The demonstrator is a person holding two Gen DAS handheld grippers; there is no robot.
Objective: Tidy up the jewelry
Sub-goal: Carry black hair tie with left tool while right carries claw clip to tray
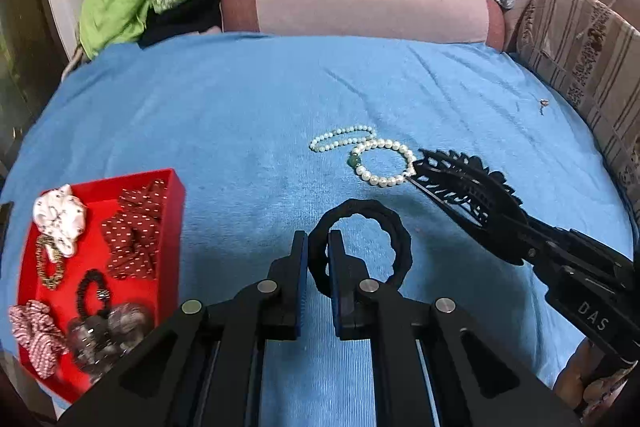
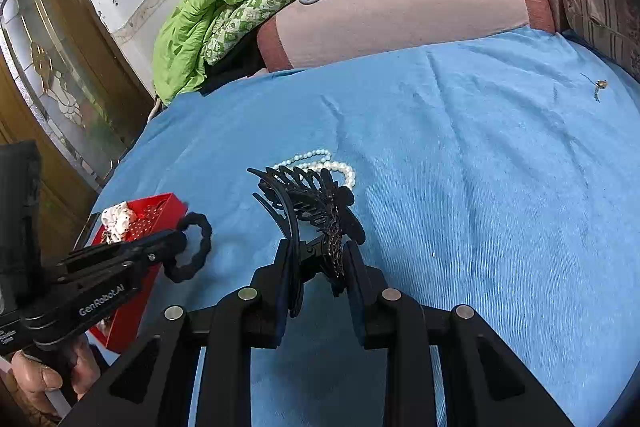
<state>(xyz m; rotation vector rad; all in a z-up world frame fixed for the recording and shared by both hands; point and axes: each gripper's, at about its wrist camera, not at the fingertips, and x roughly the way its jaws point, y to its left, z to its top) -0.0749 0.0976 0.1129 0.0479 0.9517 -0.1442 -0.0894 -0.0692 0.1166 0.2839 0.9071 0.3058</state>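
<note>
The left hand-held gripper (image 1: 318, 251) is clamped on a black hair tie (image 1: 362, 243), held clear above the blue bedsheet (image 1: 200, 131). The right hand-held gripper (image 2: 316, 267) grips a black claw clip (image 2: 312, 203) at its hinge end (teeth pointing away from the camera). Two pearl bracelets (image 1: 372, 155) lie on the sheet, just beyond the clip. A red tray (image 1: 174, 183) at the left holds scrunchies (image 1: 60, 223) and a bow (image 1: 134, 231).

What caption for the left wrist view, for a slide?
Left gripper pinches a black hair tie above the blue cloth; right gripper holds a black claw clip beside pearl bracelets.
</note>
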